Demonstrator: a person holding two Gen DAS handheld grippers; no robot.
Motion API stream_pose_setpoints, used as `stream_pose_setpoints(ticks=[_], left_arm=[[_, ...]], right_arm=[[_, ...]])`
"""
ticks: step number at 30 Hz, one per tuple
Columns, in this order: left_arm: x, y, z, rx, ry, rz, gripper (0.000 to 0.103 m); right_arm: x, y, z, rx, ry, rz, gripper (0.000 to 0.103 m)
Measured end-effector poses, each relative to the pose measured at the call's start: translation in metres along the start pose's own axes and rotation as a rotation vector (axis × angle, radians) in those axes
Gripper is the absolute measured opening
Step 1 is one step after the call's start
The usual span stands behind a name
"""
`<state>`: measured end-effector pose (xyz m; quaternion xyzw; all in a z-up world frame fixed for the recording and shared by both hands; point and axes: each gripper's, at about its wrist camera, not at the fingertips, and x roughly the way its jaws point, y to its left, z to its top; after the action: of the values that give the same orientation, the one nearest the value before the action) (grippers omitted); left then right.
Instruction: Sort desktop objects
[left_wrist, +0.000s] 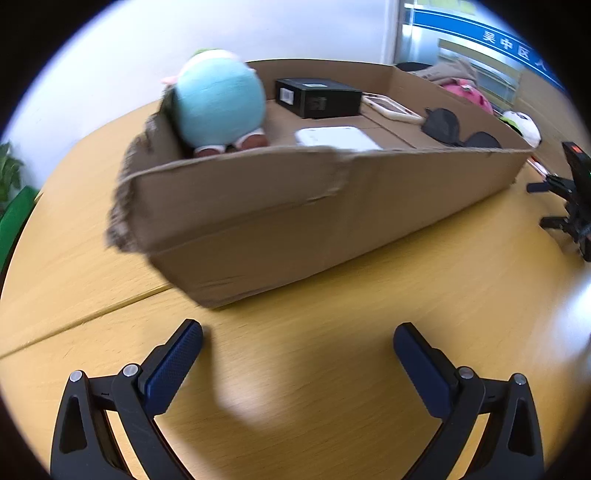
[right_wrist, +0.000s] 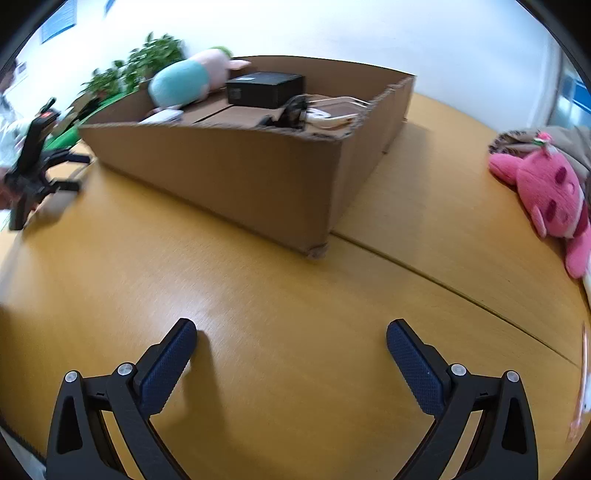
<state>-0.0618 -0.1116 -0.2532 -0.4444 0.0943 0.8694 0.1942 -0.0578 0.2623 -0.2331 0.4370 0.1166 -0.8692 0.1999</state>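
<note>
A shallow cardboard box (left_wrist: 280, 221) stands on the yellow wooden table (left_wrist: 332, 350). It holds a light-blue plush toy (left_wrist: 218, 107), a black box (left_wrist: 317, 96), a white flat device (left_wrist: 336, 138), dark sunglasses (left_wrist: 454, 129) and a white item (left_wrist: 391, 109). The box also shows in the right wrist view (right_wrist: 236, 173). My left gripper (left_wrist: 297, 343) is open and empty, low over the table in front of the box. My right gripper (right_wrist: 291, 341) is open and empty over bare table. A pink plush toy (right_wrist: 550, 195) lies at the right of it.
The other gripper appears at the right edge of the left wrist view (left_wrist: 572, 199) and at the left edge of the right wrist view (right_wrist: 33, 166). A white-green plush (left_wrist: 524, 127) and brown cloth (right_wrist: 546, 140) lie beyond the box. Green plants (right_wrist: 147, 62) stand behind.
</note>
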Motion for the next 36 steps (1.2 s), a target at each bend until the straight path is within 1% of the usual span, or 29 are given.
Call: stream_pose_setpoints(ticks=[3, 5, 36], left_arm=[[-0.001, 0.0035, -0.0007, 0.03, 0.0, -0.021, 0.103], [-0.0005, 0.0034, -0.0006, 0.035, 0.0, -0.021, 0.103], [-0.0001, 0.0039, -0.0014, 0.041, -0.002, -0.021, 0.103]], right_arm=[[0.0006, 0.0033, -0.0042, -0.004, -0.004, 0.004, 0.103], [0.0018, 0.0054, -0.0055, -0.004, -0.006, 0.004, 0.103], [-0.001, 0.0019, -0.0049, -0.001, -0.002, 0.013, 0.103]])
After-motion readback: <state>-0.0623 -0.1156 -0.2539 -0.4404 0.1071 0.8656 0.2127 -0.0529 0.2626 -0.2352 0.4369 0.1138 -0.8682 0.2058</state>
